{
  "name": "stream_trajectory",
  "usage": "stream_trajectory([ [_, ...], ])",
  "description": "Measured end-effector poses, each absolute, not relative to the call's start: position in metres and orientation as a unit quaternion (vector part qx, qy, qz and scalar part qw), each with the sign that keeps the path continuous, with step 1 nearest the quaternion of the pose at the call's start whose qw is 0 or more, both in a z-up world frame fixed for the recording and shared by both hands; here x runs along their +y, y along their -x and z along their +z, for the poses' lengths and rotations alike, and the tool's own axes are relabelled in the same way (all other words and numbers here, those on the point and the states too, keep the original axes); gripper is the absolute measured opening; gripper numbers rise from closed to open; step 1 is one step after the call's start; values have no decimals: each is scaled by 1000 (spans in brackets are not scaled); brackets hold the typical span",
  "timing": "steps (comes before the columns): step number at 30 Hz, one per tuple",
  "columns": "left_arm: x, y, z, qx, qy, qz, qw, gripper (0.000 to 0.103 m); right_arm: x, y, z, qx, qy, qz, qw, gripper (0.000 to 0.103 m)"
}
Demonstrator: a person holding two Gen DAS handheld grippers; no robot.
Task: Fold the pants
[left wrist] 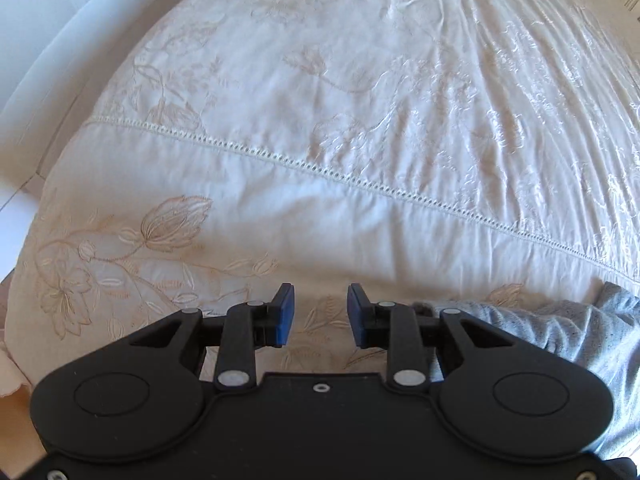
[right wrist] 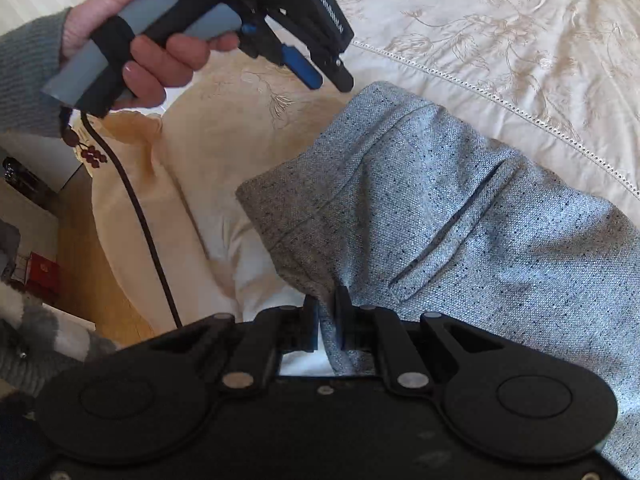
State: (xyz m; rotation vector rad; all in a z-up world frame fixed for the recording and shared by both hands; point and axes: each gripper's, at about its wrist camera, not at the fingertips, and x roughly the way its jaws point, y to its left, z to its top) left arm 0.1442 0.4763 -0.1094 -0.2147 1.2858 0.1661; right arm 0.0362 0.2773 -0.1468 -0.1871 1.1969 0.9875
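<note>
Grey speckled pants point(right wrist: 460, 216) lie on a cream embroidered bedspread point(right wrist: 500, 40), waistband end toward the camera, with a slit pocket showing. My right gripper point(right wrist: 327, 312) is shut on the pants, a fold of the grey cloth pinched between its black fingers. The left gripper point(right wrist: 326, 76), held by a hand point(right wrist: 160, 48) in a grey sleeve, hovers above the bed just beyond the pants' far edge. In the left wrist view my left gripper point(left wrist: 321, 314) is open, nothing between its blue pads, over bare bedspread point(left wrist: 320, 140). A corner of the pants point(left wrist: 560, 332) shows at the lower right.
The bed's edge drops to a wooden floor point(right wrist: 92, 280) at the left, with a red box point(right wrist: 44, 272) and dark clutter there. A dark cable point(right wrist: 144, 224) hangs from the left gripper's handle. White wall panels point(left wrist: 48, 48) run beside the bed.
</note>
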Motion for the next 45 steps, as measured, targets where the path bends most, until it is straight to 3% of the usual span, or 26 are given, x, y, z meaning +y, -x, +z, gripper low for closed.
stream_trajectory([
  [6, 409, -147, -103, 577, 91, -35, 811, 42, 293, -27, -160, 528, 126, 448, 710, 11],
  [10, 378, -138, -143, 619, 28, -38, 784, 44, 269, -26, -144, 527, 78, 456, 713, 21],
  [15, 378, -104, -170, 630, 39, -14, 776, 55, 206, -44, -103, 499, 35, 434, 749, 22],
  [20, 381, -97, -174, 629, 64, -5, 775, 56, 142, -108, -89, 461, 19, 324, 826, 31],
  [28, 383, -97, -174, 630, 68, -9, 774, 57, 121, -219, -150, 534, 63, 277, 796, 34],
  [34, 383, -98, -174, 630, 69, -9, 773, 57, 126, -214, -175, 583, 105, 310, 744, 35],
  [44, 384, -99, -173, 632, 68, -7, 772, 57, 123, -210, -185, 627, 51, 313, 711, 35],
  [45, 382, -99, -174, 632, 69, -7, 772, 57, 123, -211, -187, 626, 43, 314, 713, 31],
])
